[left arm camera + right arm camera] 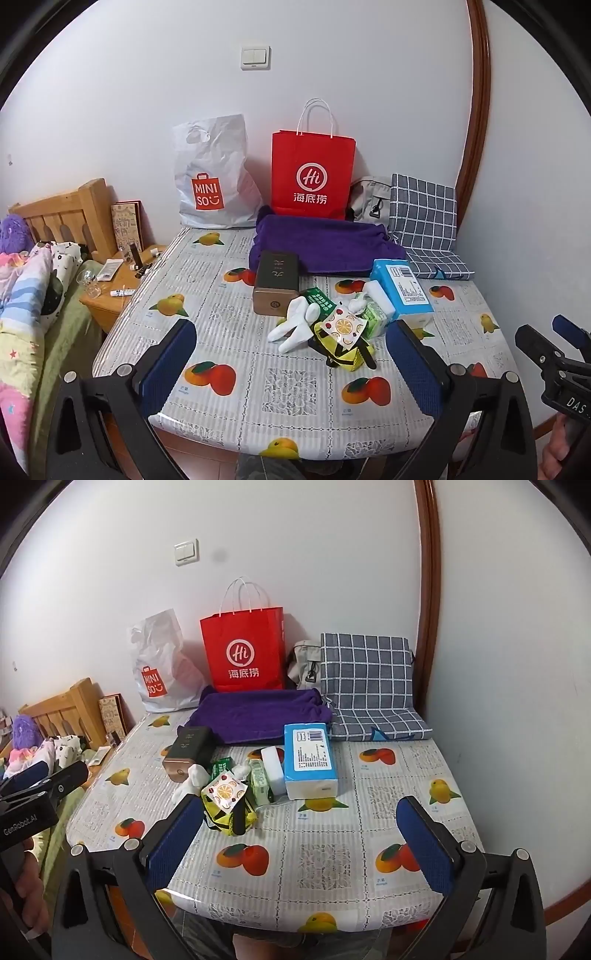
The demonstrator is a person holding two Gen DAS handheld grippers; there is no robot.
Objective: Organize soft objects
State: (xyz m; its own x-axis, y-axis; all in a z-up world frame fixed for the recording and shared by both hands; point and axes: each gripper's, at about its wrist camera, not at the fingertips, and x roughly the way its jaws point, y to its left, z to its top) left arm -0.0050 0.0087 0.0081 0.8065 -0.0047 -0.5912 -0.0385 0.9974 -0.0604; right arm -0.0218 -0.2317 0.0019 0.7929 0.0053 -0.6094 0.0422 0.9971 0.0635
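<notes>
Both grippers, left gripper (291,354) and right gripper (299,834), hover spread wide and empty; ahead of the jaws lies a white plush toy (295,323), probably light and squashy; pinch its middle.

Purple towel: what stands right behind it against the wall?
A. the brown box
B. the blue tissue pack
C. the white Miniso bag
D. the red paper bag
D: the red paper bag stands upright against the wall directly behind the folded purple towel; both wrist views show it so.
</notes>
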